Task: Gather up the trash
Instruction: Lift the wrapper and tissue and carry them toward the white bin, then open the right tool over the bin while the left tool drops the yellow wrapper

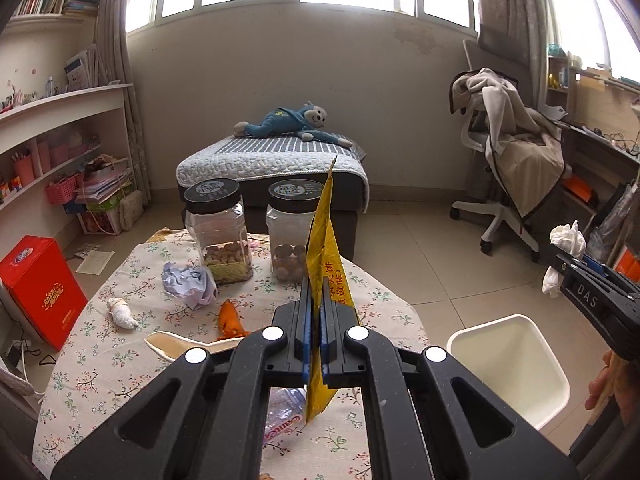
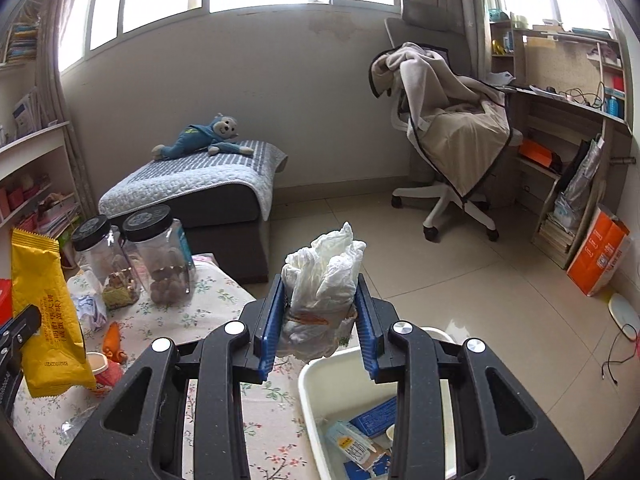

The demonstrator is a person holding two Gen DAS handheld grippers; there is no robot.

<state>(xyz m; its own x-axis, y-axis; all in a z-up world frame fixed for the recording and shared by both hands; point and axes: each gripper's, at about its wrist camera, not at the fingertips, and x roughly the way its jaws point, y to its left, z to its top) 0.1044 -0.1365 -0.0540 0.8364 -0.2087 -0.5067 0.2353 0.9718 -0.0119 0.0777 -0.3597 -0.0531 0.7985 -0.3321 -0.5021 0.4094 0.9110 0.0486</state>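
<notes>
My left gripper (image 1: 317, 320) is shut on a yellow snack wrapper (image 1: 324, 248), held upright above the floral table (image 1: 120, 360); the wrapper also shows in the right wrist view (image 2: 44, 312). My right gripper (image 2: 318, 316) is shut on a crumpled white tissue wad (image 2: 324, 280), held above the white bin (image 2: 316, 384), which holds several wrappers. From the left wrist view the tissue (image 1: 566, 240) and the bin (image 1: 508, 360) are at the right. On the table lie a crumpled lilac paper (image 1: 188, 282), a small white wad (image 1: 122, 312), an orange scrap (image 1: 230, 320) and a crushed plastic bottle (image 1: 284, 412).
Two black-lidded plastic jars (image 1: 218, 232) (image 1: 292, 232) with snacks stand at the table's far side. A spoon-like white dish (image 1: 180, 346) lies near the front. A red box (image 1: 40, 288) stands left of the table. An ottoman (image 1: 272, 172) and office chair (image 1: 512, 160) stand beyond.
</notes>
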